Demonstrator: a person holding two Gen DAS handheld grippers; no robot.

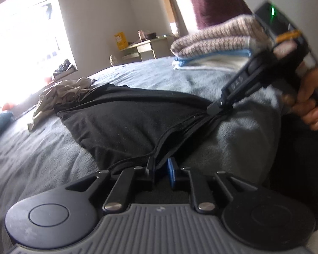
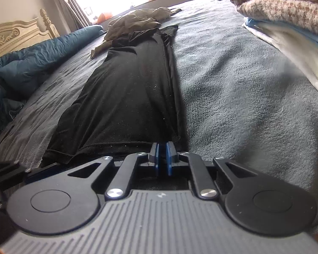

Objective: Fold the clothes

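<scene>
Left gripper [image 1: 161, 170]: bottom centre of the left wrist view, its 2 fingers a little apart, the black fabric's edge lying between them; whether the pads press on it I cannot tell.
Right gripper [image 2: 162, 158]: bottom centre of the right wrist view, blue pads nearly together, pinching the near hem of the black garment; in the left wrist view its tip [image 1: 217, 108] bites a bunched corner of that cloth at right of centre.
Hand [image 1: 307, 103]: right edge of the left wrist view, wrapped around the right gripper's handle.
Black garment [image 2: 125, 97]: long dark strip running from the bottom centre up toward the upper middle of the right wrist view, flat on the bed, near end lifted between the 2 grippers.
Grey blanket [image 2: 233, 84]: covers the bed under the garment.
Beige garment [image 2: 135, 21]: crumpled at the black garment's far end, touching it.
Folded stack [image 2: 286, 6]: upper right, a fuzzy brown-and-cream piece on top of blue and white layers.
Teal duvet [image 2: 31, 59]: bunched at the left edge.
Headboard [image 2: 17, 36]: carved, cream, upper left.
</scene>
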